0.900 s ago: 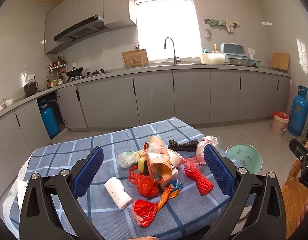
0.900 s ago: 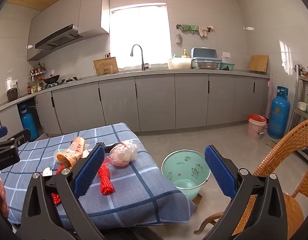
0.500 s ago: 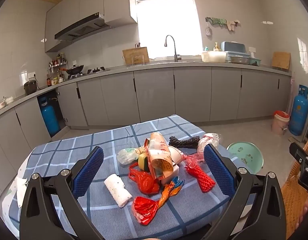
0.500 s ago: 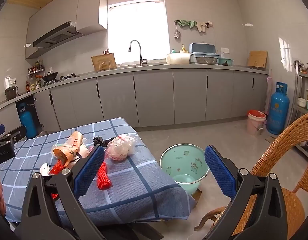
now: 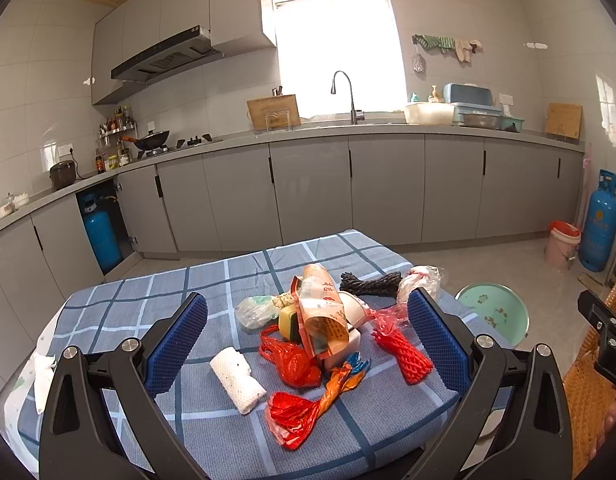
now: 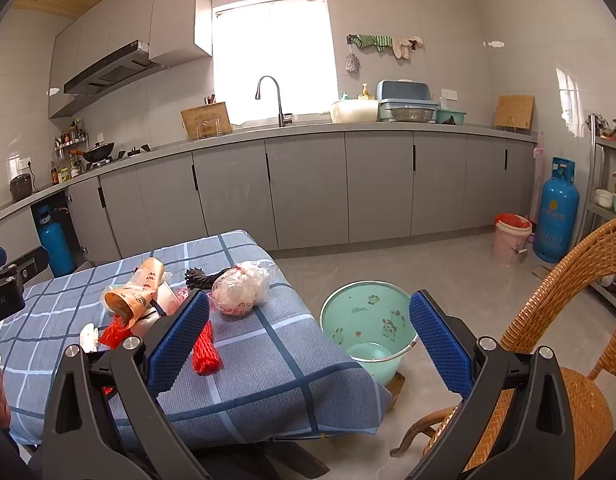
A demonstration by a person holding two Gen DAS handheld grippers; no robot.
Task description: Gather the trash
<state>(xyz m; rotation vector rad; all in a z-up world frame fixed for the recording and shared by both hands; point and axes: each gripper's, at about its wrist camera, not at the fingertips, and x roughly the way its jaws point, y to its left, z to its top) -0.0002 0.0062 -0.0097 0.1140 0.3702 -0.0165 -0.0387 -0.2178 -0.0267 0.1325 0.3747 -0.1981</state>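
Left gripper (image 5: pixel 308 336): jaws spread wide, nothing between the pads, hovering above the near edge of the table (image 5: pixel 156 296), which is covered in a blue checked cloth. Trash lies in a loose heap on the cloth ahead of it. Left to right in the left wrist view: a crumpled white tissue (image 5: pixel 42 372) at the table's left edge, apart from the heap; a rolled white foam net (image 5: pixel 238 380); a clear plastic bag (image 5: pixel 256 312); a red plastic bag (image 5: pixel 292 362); a second red bag twisted with an orange wrapper (image 5: pixel 304 412) nearest the camera; an orange paper cup (image 5: pixel 321 312) lying on its side on top of the pile, mouth toward the camera; a black net bundle (image 5: pixel 369 284) at the far side; a red foam net (image 5: pixel 403 350); a knotted clear bag with white contents (image 5: pixel 421 280) at the table's right edge.

Right gripper (image 6: pixel 309 332): jaws likewise spread wide and empty, held over the table's right corner. Its left pad sits in front of the red foam net; a mint-green bucket (image 6: pixel 365 320) stands on the floor just beside the table, seen between the pads. A wicker chair (image 6: pixel 559 320) stands at the right.
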